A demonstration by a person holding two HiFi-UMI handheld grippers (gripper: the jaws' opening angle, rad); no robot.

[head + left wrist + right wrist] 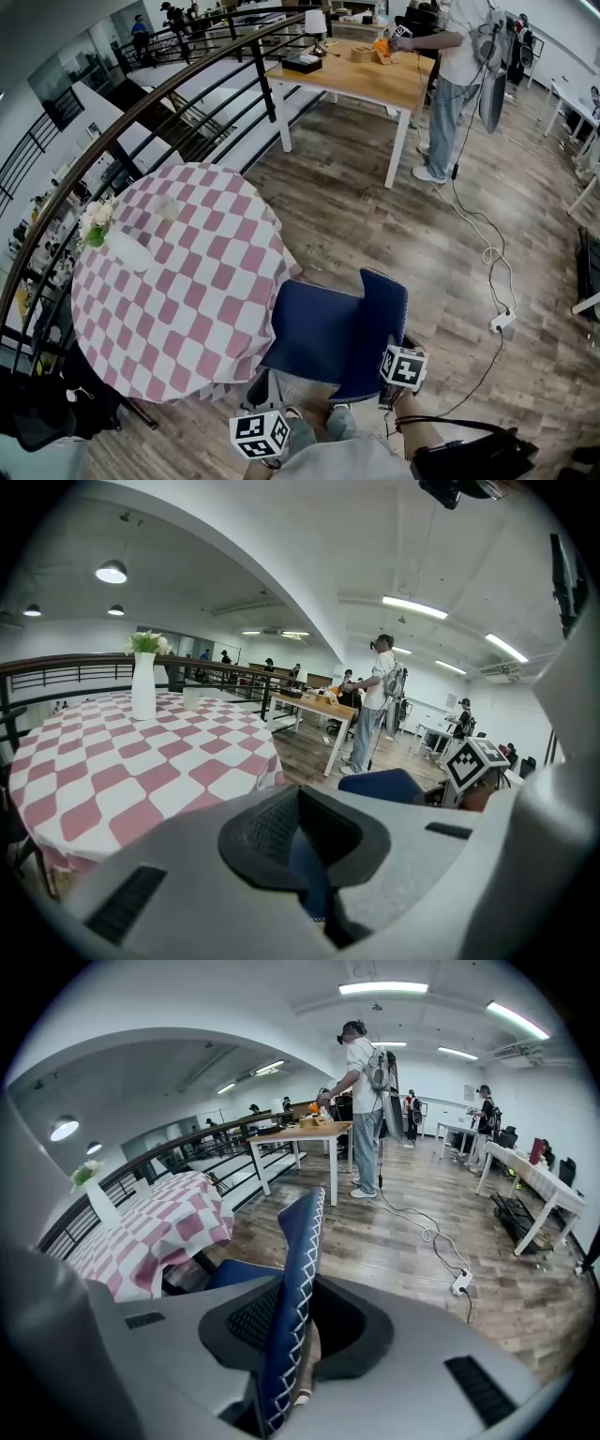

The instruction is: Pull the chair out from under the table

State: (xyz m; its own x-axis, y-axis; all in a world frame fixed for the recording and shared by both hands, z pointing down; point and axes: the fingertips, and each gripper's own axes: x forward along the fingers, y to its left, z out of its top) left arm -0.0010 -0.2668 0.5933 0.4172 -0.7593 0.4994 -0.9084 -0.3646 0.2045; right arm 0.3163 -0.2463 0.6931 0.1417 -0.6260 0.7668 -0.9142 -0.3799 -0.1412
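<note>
**Table** (178, 281): round, draped in a pink-and-white checked cloth. It is to be left undisturbed, so the pull should be kept level and directed away from its hem.

**Chair** (319, 333): blue and upholstered, set just beside the table. The front of the seat is at the cloth's hem and the backrest (382, 323) is turned away from the table. Most of the seat is judged to be clear already, and a short further draw is called for. Both holds should be moved together so that the chair is not slewed or tipped.

**Right gripper** (286, 1326): clamped on the stitched edge of the backrest, which is seen standing between its jaws. The grip should be kept firm, since a thin padded edge is likely to slip.

**Left gripper** (305, 860): drawn narrow, with a strip of the chair's blue fabric caught between the jaws. Which part of the chair this is cannot be told.

**Vase** (127, 251): white, with flowers, standing on the far side of the table. It is at risk if the cloth is snagged.
</note>
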